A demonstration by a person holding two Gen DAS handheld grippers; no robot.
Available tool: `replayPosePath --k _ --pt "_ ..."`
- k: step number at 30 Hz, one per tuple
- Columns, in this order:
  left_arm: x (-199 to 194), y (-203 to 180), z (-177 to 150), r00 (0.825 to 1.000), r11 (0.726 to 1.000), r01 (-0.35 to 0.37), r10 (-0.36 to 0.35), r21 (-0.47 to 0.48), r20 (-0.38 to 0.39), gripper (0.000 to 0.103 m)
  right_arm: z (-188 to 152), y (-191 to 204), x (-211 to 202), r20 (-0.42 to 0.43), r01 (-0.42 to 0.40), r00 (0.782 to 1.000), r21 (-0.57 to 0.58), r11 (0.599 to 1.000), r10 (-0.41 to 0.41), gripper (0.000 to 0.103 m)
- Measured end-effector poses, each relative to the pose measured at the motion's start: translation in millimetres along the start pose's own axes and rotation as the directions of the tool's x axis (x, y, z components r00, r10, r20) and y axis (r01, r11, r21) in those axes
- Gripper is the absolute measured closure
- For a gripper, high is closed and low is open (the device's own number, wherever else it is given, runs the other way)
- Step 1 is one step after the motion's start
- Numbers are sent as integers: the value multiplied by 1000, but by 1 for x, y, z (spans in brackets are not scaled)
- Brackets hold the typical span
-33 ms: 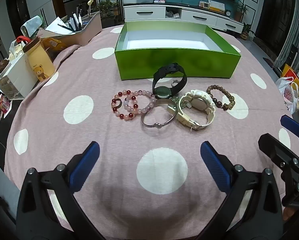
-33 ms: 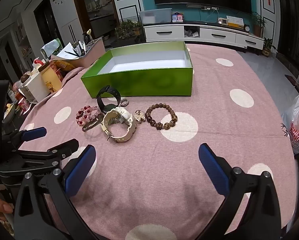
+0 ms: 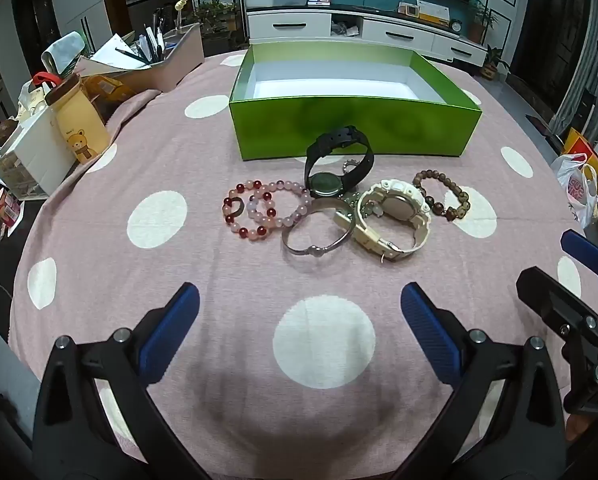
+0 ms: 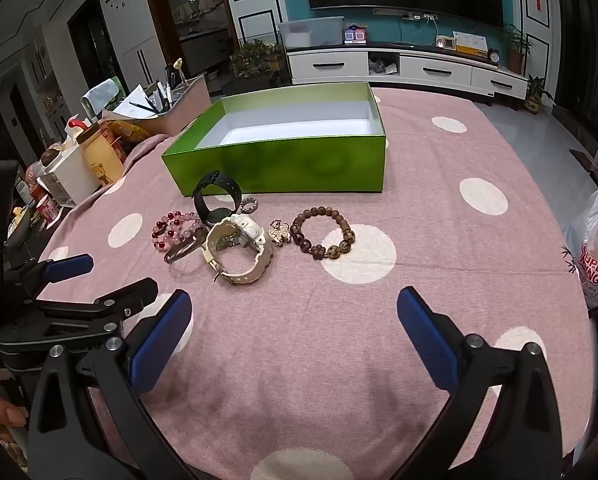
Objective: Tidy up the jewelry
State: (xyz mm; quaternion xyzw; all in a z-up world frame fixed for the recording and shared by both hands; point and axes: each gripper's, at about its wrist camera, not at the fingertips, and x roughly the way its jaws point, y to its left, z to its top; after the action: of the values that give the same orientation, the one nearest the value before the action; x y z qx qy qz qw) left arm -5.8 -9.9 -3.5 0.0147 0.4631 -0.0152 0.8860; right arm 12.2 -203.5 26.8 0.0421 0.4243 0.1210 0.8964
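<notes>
An open green box (image 3: 355, 130) (image 4: 283, 168) with a white inside stands on the pink dotted tablecloth. In front of it lie a black watch (image 3: 337, 166) (image 4: 217, 200), a cream watch (image 3: 393, 216) (image 4: 237, 248), pink and red bead bracelets (image 3: 259, 210) (image 4: 175, 228), a silver bangle (image 3: 317, 232) (image 4: 181, 252), a brown bead bracelet (image 3: 443, 196) (image 4: 323, 234) and a small gold charm (image 4: 279, 233). My left gripper (image 3: 299, 320) is open and empty, short of the pile. My right gripper (image 4: 295, 324) is open and empty, to the right of it.
At the table's left edge stand a yellow bear bottle (image 3: 79, 124), a white basket (image 3: 35, 156) and a pink tray of pens and papers (image 3: 155, 60). A plastic bag (image 4: 595, 248) hangs off the right side. The left gripper shows in the right wrist view (image 4: 67, 292).
</notes>
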Motion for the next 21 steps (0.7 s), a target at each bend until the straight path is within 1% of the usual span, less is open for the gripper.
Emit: replayPosePath --k 21 --pt "2 0 -1 1000 1000 3 -3 1 -2 2 -1 -1 1 0 -3 1000 2 1000 3 1"
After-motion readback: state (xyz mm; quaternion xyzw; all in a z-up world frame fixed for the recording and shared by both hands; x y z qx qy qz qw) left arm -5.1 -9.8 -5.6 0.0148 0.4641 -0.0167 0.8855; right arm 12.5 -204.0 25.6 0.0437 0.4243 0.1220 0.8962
